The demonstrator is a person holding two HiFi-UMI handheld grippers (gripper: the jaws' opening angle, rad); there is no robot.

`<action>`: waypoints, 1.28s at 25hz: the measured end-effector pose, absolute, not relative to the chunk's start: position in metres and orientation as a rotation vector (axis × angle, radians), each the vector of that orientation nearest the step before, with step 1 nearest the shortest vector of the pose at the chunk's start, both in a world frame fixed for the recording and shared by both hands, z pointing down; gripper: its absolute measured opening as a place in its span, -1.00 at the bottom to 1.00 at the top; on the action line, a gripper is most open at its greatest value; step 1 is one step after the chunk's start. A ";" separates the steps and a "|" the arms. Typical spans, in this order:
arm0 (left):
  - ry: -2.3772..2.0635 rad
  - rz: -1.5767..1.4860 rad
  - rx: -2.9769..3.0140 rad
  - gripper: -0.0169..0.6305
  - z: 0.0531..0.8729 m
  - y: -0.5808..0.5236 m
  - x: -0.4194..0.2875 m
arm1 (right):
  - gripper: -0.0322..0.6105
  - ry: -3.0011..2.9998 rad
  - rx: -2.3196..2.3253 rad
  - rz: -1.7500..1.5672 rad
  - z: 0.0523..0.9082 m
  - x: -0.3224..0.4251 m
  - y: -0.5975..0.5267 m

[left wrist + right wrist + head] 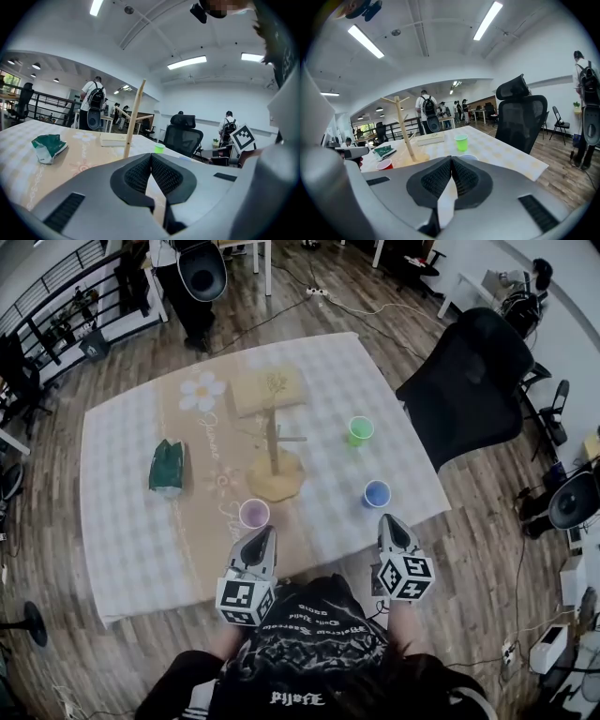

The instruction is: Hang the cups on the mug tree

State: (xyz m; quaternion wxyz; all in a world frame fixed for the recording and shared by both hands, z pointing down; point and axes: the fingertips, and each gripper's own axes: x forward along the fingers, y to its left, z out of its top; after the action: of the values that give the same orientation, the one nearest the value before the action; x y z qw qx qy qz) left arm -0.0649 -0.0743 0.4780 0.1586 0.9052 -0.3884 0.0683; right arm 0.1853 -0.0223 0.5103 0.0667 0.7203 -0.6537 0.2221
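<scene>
Both closed, left claw (265,533) and right claw (389,522) point toward the table (122,521).

Grey left claw (268,532), black lettered shirt (302,641)

Mug tree (274,460): one. Cups: three. The green cup (360,430) stands right of the tree, the blue cup (376,494) right and nearer, the pink cup (254,513) just near-left of its base. Green packet (168,465): one, left of the tree. Tan book (269,390): one, just beyond it. Grippers: two, the left gripper (267,532) and right gripper (389,521), both nearer than the tree.
</scene>
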 end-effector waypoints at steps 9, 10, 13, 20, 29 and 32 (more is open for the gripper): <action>-1.170 0.177 2.538 -0.89 0.485 -0.096 -0.073 | -0.28 -1.858 2.136 0.830 0.532 0.230 -0.044; -1.181 0.180 2.533 -0.89 0.485 -0.097 -0.073 | -0.29 -1.851 2.118 0.861 0.537 0.232 -0.047; -1.208 0.178 2.511 -0.89 0.485 -0.099 -0.070 | -0.36 -1.837 2.078 0.897 0.545 0.241 -0.052; -1.290 0.200 2.454 -0.89 0.488 -0.111 -0.062 | -0.41 -1.875 1.941 0.943 0.559 0.258 -0.080; -1.389 0.232 2.395 -0.89 0.495 -0.119 -0.061 | -0.53 -1.905 1.737 1.012 0.588 0.262 -0.106; -1.425 0.242 2.370 -0.89 0.496 -0.123 -0.066 | -0.63 -1.907 1.710 1.024 0.593 0.262 -0.110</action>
State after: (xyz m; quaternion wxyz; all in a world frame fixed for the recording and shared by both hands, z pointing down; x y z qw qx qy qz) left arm -0.0664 -0.1228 0.4959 0.1815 0.8396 -0.5048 0.0858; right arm 0.2621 -0.1098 0.5929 0.1903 0.6086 -0.6787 0.3643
